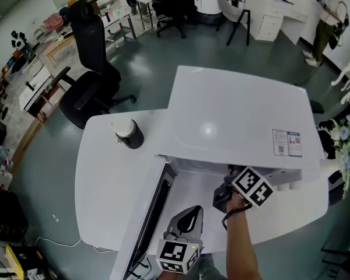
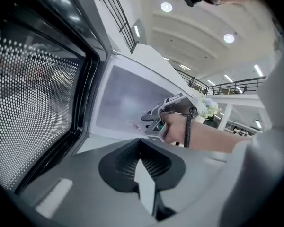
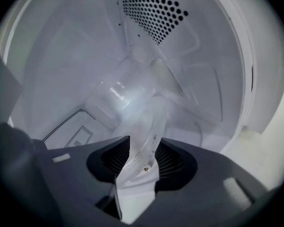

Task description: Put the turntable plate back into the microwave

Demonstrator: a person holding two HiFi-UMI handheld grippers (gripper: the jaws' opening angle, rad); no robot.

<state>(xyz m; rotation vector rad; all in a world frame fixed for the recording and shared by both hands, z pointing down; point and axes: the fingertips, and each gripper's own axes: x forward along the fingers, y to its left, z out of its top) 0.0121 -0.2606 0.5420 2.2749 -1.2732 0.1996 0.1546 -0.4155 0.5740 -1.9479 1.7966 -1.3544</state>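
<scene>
- the placing step is judged to be at its end: the turntable plate (image 3: 132,103) is seen inside the cavity of the microwave (image 1: 239,115), whose door (image 1: 154,214) is swung open to the left.
- the right gripper (image 3: 136,174) is reached into the cavity. its jaws are spread, with the plate's glass rim between them, and no firm pinch is made out.
- whether the plate is seated flat on its hub cannot be told, since the glass is seen edge-on and at a slant.
- the left gripper (image 2: 144,174) is held outside, just beside the open door. its jaws are pressed together and nothing is carried.
- next, a straight withdrawal of the right gripper is called for, so that the rim is not dragged or lifted by either jaw.
- after that, the plate's seating should be checked, and a nudge given if it rocks.
- only then can the door be pushed closed, for which the idle left gripper is well placed.
</scene>
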